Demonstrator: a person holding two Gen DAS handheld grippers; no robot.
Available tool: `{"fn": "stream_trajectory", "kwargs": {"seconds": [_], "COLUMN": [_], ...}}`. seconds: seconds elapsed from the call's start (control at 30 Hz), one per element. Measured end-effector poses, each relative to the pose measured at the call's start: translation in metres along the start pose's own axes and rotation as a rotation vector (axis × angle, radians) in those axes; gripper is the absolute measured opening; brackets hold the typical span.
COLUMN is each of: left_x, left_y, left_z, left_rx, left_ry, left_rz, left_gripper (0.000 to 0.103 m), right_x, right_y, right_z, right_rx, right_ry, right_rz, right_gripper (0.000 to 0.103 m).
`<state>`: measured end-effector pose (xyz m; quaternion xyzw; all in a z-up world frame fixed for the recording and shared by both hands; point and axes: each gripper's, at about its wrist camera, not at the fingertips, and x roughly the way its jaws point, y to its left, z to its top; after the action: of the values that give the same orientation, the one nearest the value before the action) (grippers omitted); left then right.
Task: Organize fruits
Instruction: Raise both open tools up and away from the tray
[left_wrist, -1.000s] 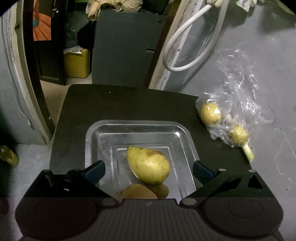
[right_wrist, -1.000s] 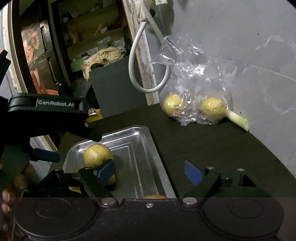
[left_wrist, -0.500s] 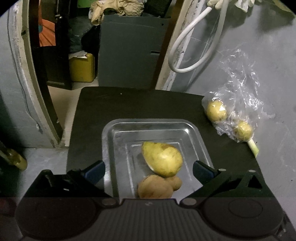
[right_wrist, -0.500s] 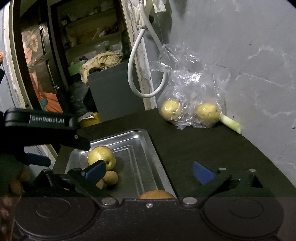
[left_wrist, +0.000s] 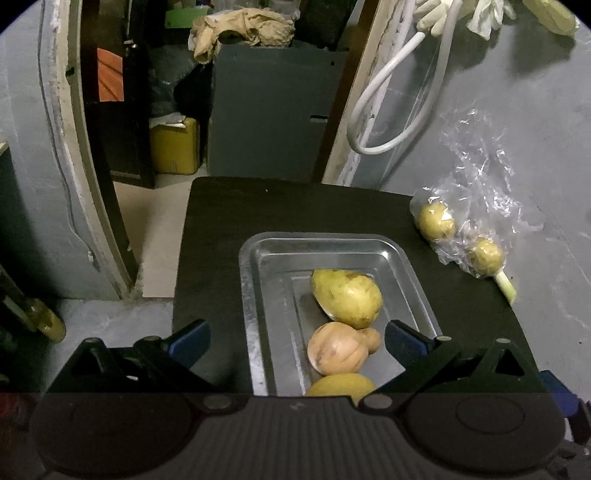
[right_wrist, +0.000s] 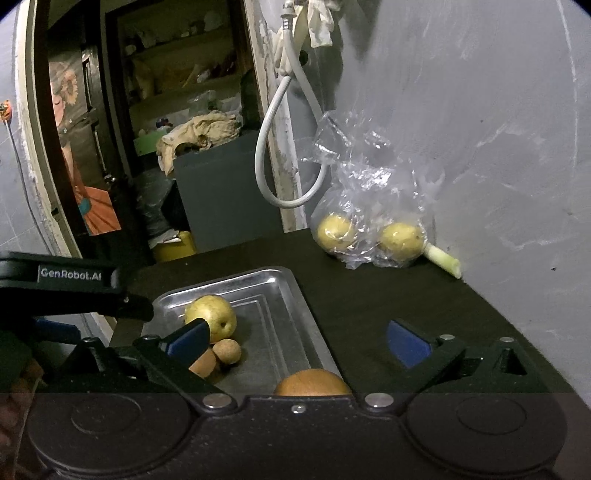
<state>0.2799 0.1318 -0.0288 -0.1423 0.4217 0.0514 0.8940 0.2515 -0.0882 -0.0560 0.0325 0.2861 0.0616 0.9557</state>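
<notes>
A metal tray (left_wrist: 258, 266) (right_wrist: 295, 299) sits on a dark table. In it lie a yellow-green pear (left_wrist: 345, 297) (right_wrist: 211, 317), a tan fruit (left_wrist: 336, 352) with a small brown one (right_wrist: 227, 350) beside it, and a yellow fruit (left_wrist: 340, 384) at the near end, seen as orange fruit (right_wrist: 312, 382) in the right wrist view. My left gripper (left_wrist: 297, 341) hangs open above the tray's near end, holding nothing. My right gripper (right_wrist: 297, 341) is open over the tray's right rim, empty. A clear plastic bag (left_wrist: 476, 206) (right_wrist: 369, 206) with two yellow fruits (left_wrist: 436, 219) (right_wrist: 400, 238) lies by the wall.
A green stalk (right_wrist: 443, 260) pokes out beside the bag. A white hose (left_wrist: 388, 110) hangs on the grey wall. The table's left edge drops to the floor near a doorway with a yellow canister (left_wrist: 175, 147) and a grey cabinet (left_wrist: 273, 110). The other gripper's black body (right_wrist: 62, 291) is at left.
Both grippers have drawn back and upward from the tray. More fruit at the tray's near end has come into view. Both stayed open; the fruits have not moved.
</notes>
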Motion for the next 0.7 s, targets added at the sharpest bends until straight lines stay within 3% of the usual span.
{"fn": "stream_trajectory", "kwargs": {"seconds": [0.7], "left_x": [-0.067], "left_y": [0.016], "left_z": [-0.065], "left_rx": [-0.004], "left_ry": [-0.095], "left_rz": [-0.008], "left_gripper": [0.102], "right_x": [-0.074], "right_y": [0.005], "right_z": [-0.017], "right_rx": [-0.106], "right_ry": [0.020], "right_rz": [-0.056], "right_gripper": [0.102]}}
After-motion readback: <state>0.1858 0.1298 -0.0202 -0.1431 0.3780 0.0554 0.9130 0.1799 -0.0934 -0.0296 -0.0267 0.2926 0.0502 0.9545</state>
